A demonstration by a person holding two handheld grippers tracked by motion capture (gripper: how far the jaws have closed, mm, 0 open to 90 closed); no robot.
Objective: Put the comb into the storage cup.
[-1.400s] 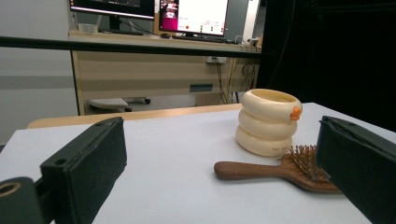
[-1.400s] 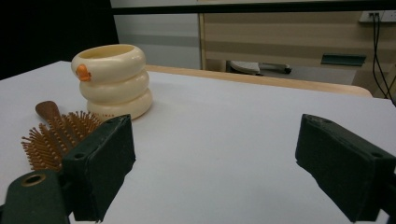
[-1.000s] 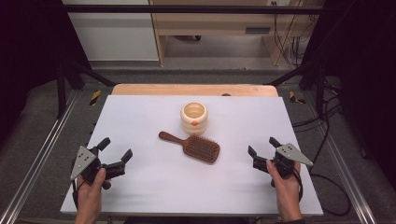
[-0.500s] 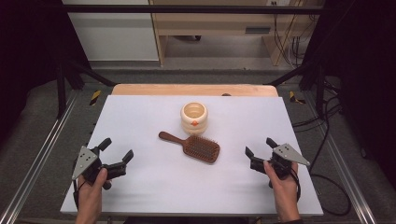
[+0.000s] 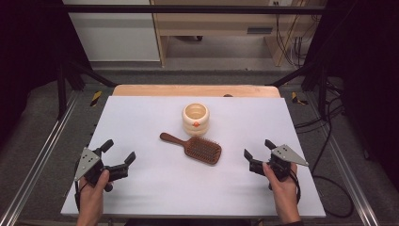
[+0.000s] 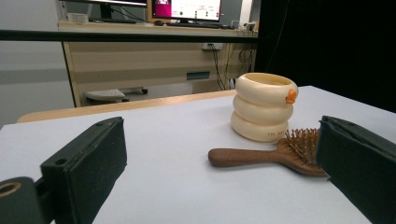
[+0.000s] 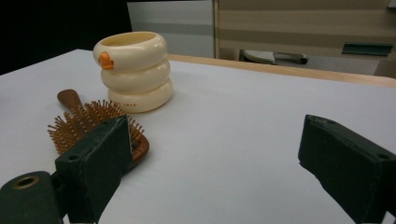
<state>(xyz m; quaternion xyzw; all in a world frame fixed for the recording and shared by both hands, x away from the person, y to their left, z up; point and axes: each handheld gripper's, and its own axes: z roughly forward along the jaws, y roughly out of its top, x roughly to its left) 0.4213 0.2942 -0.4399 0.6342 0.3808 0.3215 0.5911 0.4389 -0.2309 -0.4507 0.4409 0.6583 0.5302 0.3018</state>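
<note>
Brush point(image 5: 194, 146) lies ahead of both spread jaws; cup point(image 5: 195, 118) behind. Bring your R gripper point(image 5: 258, 156) low, pinch across the head.

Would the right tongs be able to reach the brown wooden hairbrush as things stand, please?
Probably yes: the right tongs stand open, and only bare white table lies between them and the brown wooden hairbrush.

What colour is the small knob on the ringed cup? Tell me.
Orange, on the cream ringed cup; the knob shows best in the right gripper view.
</note>
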